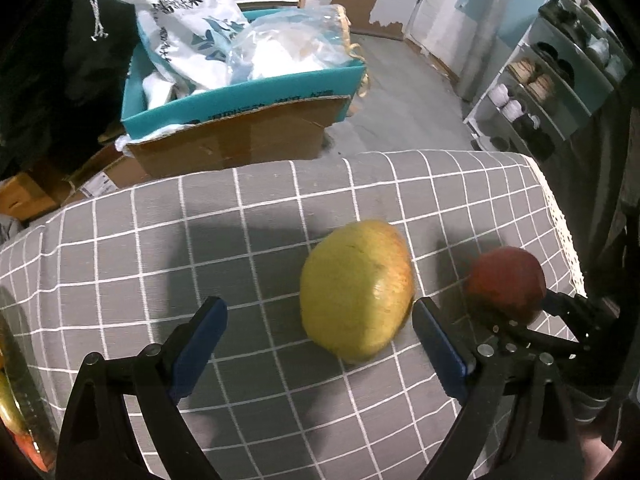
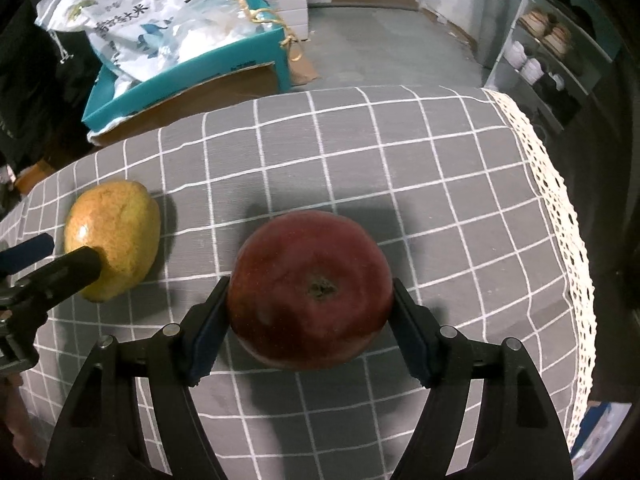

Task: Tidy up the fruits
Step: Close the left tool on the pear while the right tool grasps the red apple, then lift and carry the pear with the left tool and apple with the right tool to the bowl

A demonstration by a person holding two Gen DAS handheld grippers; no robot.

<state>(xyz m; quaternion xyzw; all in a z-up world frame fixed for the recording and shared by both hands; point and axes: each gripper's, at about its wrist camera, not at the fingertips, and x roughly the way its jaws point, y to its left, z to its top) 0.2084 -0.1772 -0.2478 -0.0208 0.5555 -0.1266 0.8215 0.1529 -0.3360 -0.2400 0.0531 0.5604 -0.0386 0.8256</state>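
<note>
Grey checked cloth with a lace edge covers the desk, and beyond its far edge a teal cardboard box stuffed with printed bags stands on the floor. On the cloth lie two fruits, near each other but apart. The right gripper has its jaws closed on the red apple, blue pads pressed to both sides, the stem hollow facing the camera. The left gripper hangs with its jaws wide open around the yellow-green mango; its right pad is just beside the mango, and I cannot tell whether it touches.
</note>
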